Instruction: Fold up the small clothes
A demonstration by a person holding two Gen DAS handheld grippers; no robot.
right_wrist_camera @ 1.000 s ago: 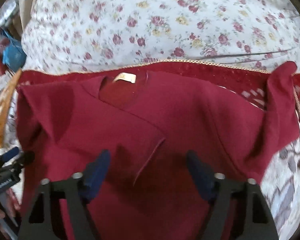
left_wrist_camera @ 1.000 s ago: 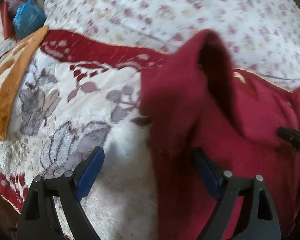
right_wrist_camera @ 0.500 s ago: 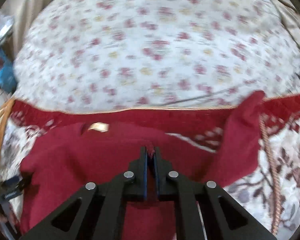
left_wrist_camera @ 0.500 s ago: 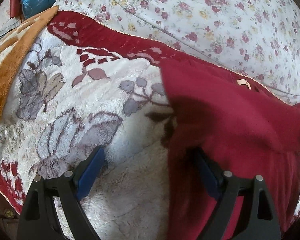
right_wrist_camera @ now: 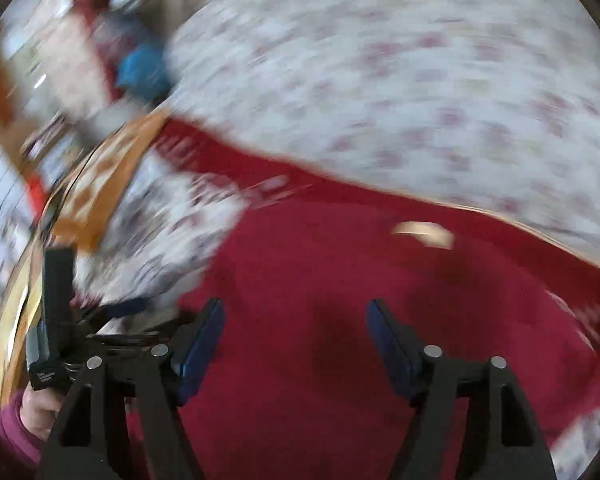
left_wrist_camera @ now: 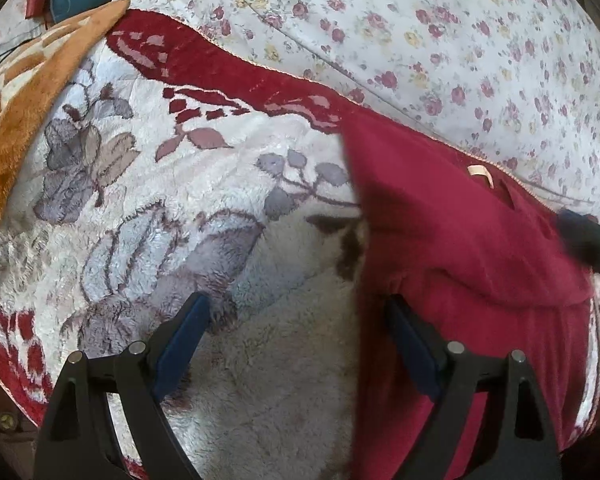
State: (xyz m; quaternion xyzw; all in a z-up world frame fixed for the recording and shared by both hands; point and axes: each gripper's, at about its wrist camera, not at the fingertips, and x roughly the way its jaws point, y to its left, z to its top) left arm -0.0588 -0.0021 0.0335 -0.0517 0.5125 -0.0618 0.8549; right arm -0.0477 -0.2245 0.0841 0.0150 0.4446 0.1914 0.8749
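In the left wrist view, an orange cloth (left_wrist_camera: pixel 24 92) sits at the upper left, on a plush leaf-patterned blanket (left_wrist_camera: pixel 148 208). The left gripper (left_wrist_camera: pixel 296 344) fills the lower middle, its jaws wide apart with nothing between them. The red shirt (left_wrist_camera: pixel 460 248) lies on the right half, beside the flowered sheet (left_wrist_camera: pixel 440 28). In the blurred right wrist view, the right gripper (right_wrist_camera: pixel 296 340) hangs with jaws apart over the shirt (right_wrist_camera: pixel 320 280).

Red garment (left_wrist_camera: pixel 460 248) folded on blanket
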